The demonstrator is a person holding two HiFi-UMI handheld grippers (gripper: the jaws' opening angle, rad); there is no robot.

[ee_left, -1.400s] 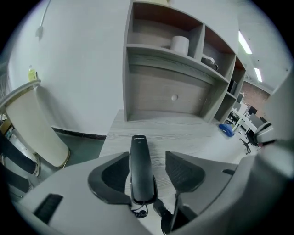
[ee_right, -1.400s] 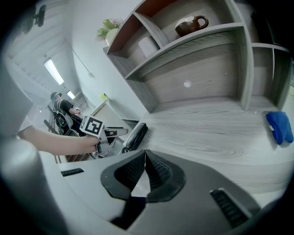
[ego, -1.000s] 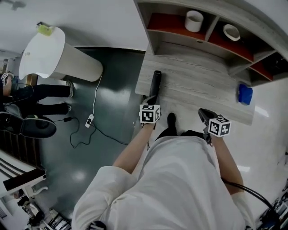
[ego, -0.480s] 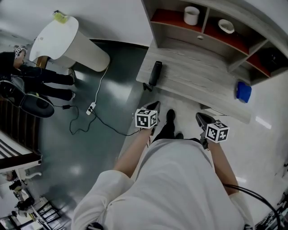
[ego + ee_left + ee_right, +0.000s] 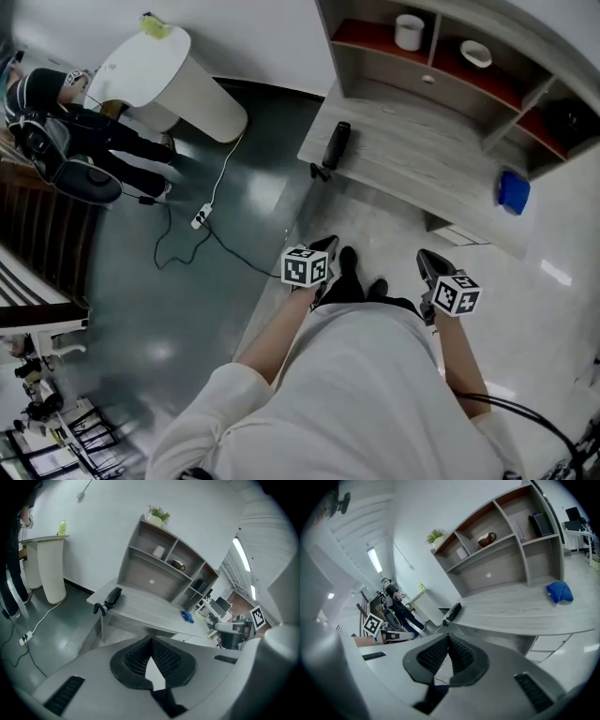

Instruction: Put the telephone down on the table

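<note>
On the table [image 5: 422, 164], the telephone [image 5: 335, 148] lies well apart from both grippers' [image 5: 327, 244] [image 5: 427, 256] closed jaws.

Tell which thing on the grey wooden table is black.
The long black telephone handset near the table's left edge; the other thing, a crumpled blue cloth, lies toward its right end.

1 tel [image 5: 336, 148], 2 grprs [image 5: 327, 244] [image 5: 425, 256] (1 cloth [image 5: 514, 192])

The tabletop [image 5: 422, 169] lies bare across its middle, between the telephone [image 5: 335, 146] at its left end and the blue cloth [image 5: 514, 190] near its right end. The shelf [image 5: 441, 70] walls off the back edge. The front edge is open to the floor [image 5: 375, 234]; a cable [image 5: 202, 217] trails well to the left.
</note>
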